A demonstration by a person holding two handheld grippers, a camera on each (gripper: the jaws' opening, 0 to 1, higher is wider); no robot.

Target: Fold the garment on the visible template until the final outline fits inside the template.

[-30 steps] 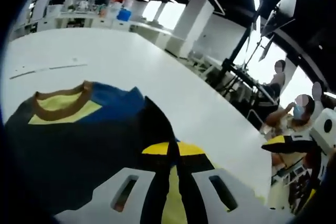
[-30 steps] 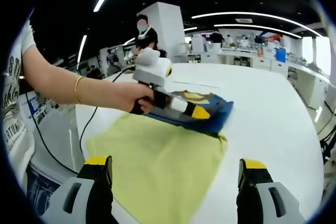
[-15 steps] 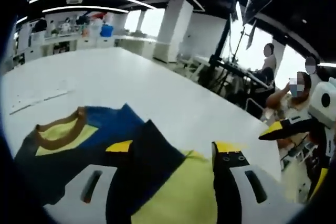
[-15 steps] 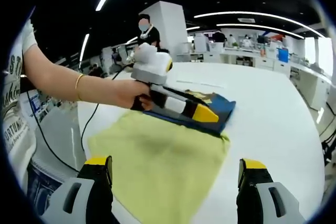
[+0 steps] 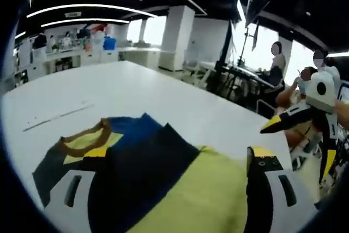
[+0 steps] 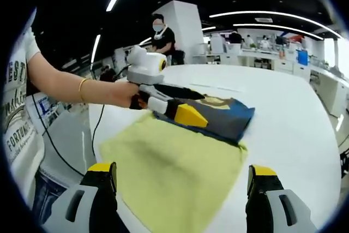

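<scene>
Progress: the blue shirt [image 6: 210, 115] is folded small, lying partly on the yellow-green cloth [image 6: 169, 173] and partly on the white table [image 6: 294, 135]; fitting is not finished.
Left gripper [image 5: 163, 181]: fingers wide apart, empty, just above the shirt.
Right gripper [image 6: 182, 192]: fingers wide apart, empty; the cloth is between them, the shirt beyond.
Hidden: the shirt's near edge is behind the left gripper; I cannot tell whether the cloth is the template.

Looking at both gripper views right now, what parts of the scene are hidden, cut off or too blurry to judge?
- Garment, right gripper view: the left gripper covers its near edge.
- Garment, left gripper view: lower part cut off by the picture's edge.
- Yellow template, right gripper view: the far strip lies under the garment.
- Marks on the white table, left gripper view: too small to read.
</scene>
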